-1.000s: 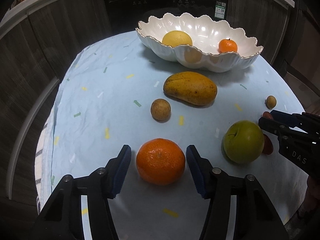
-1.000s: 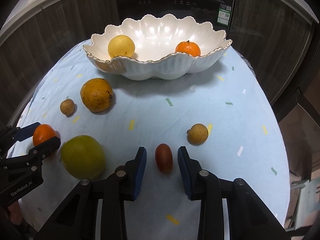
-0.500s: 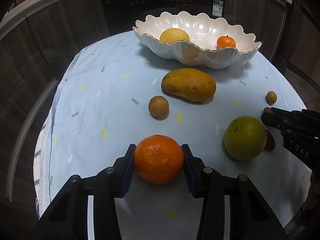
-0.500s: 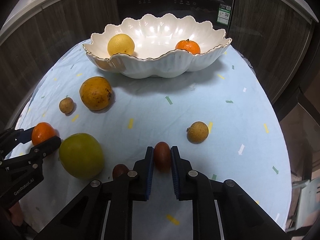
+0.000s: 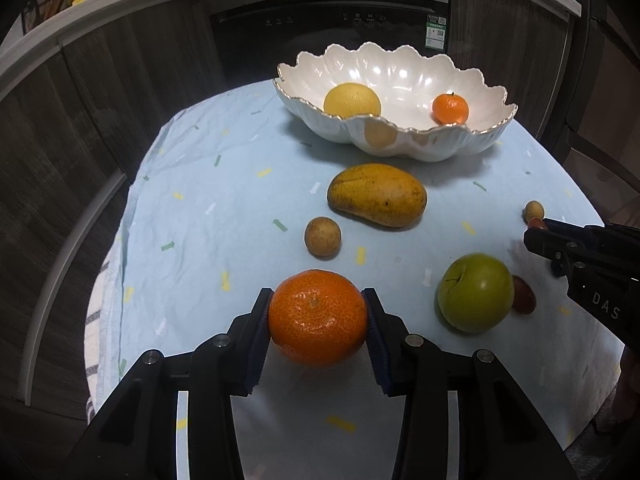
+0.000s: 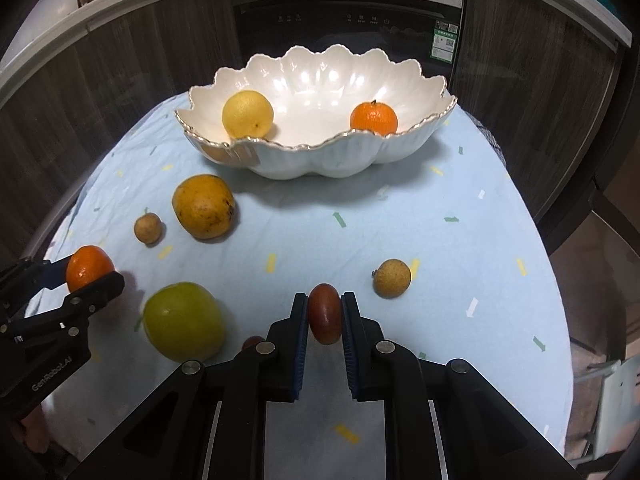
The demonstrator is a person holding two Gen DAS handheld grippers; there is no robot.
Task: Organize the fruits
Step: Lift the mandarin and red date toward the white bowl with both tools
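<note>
Two fruits lay in the bowl [image 5: 400, 80] at twelve o'clock; left gripper [image 5: 318, 318] clamped an orange [image 5: 318, 316], right gripper [image 6: 324, 316] a red fruit [image 6: 324, 314]; five waited.

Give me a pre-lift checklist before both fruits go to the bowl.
1. Left hand-held gripper shut on the large orange, its jaws having just closed; pads on both sides: ok.
2. Right hand-held gripper shut on the small dark red fruit: ok.
3. Grip centred on the red fruit: ok, though only near the fingertips.
4. White scalloped bowl has room; it holds only a yellow citrus and a small orange: ok.
5. Left path clear: not ok, the mango and a small brown fruit lie ahead.
6. Fruits lifted off the cloth: cannot tell.
</note>
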